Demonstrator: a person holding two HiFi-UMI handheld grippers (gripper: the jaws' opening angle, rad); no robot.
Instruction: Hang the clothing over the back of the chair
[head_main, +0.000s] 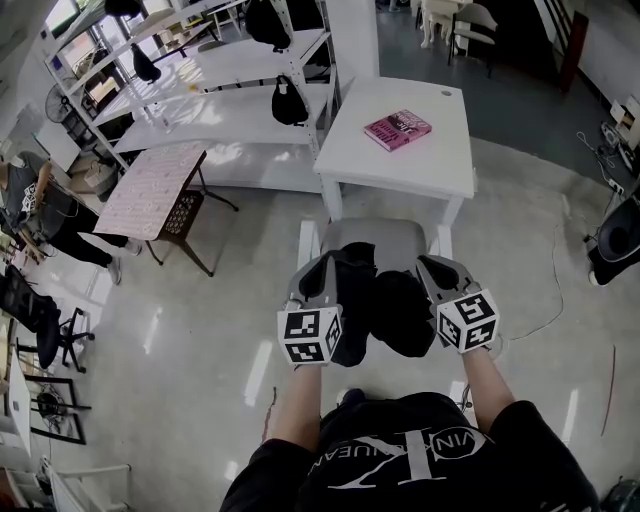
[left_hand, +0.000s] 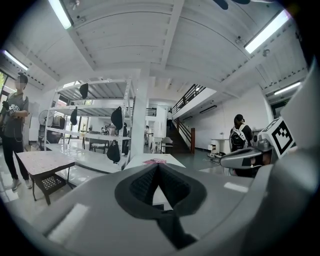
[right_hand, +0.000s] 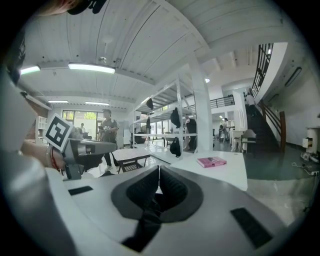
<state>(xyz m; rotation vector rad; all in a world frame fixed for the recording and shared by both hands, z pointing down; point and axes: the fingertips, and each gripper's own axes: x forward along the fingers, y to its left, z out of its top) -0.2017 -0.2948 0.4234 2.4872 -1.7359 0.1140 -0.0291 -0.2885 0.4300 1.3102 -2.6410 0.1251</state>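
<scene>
A black piece of clothing (head_main: 385, 300) hangs bunched between my two grippers, just above a grey chair (head_main: 390, 236) with white side rails. My left gripper (head_main: 322, 272) holds its left part and my right gripper (head_main: 432, 270) its right part. In the left gripper view the jaws (left_hand: 158, 169) are shut, and a strip of black fabric (left_hand: 171, 227) trails down from the pads. The right gripper view shows the same: the jaws (right_hand: 159, 174) are shut and black fabric (right_hand: 146, 217) hangs below them. Each gripper view shows the other gripper to the side.
A white table (head_main: 400, 165) with a pink book (head_main: 397, 129) stands right behind the chair. White shelving (head_main: 225, 100) with black bags fills the back left. A small patterned table (head_main: 155, 188) and a person (head_main: 45, 215) are at the left. A cable (head_main: 545, 300) lies on the floor to the right.
</scene>
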